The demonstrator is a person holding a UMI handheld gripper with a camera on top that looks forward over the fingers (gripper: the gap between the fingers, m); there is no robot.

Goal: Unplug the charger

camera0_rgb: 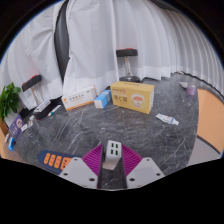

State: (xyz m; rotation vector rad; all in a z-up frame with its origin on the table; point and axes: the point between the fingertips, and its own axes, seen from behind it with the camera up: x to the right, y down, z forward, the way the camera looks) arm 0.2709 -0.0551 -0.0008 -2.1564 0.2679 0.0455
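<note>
A small white charger (113, 151) with dark slots on its face sits between my fingers, and both magenta pads (95, 159) press on its sides. My gripper (113, 156) is shut on it and holds it over the dark marbled table (150, 135). A power strip (54, 160) with orange switches lies on the table just left of my left finger, apart from the charger. The lower part of the charger is hidden between the fingers.
Beyond the fingers stand a yellow box (132, 96), a white and orange box (78, 99) and a small blue box (102, 100). A green plant (10, 100) stands at the far left. A small white packet (167, 119) lies to the right. White curtains hang behind.
</note>
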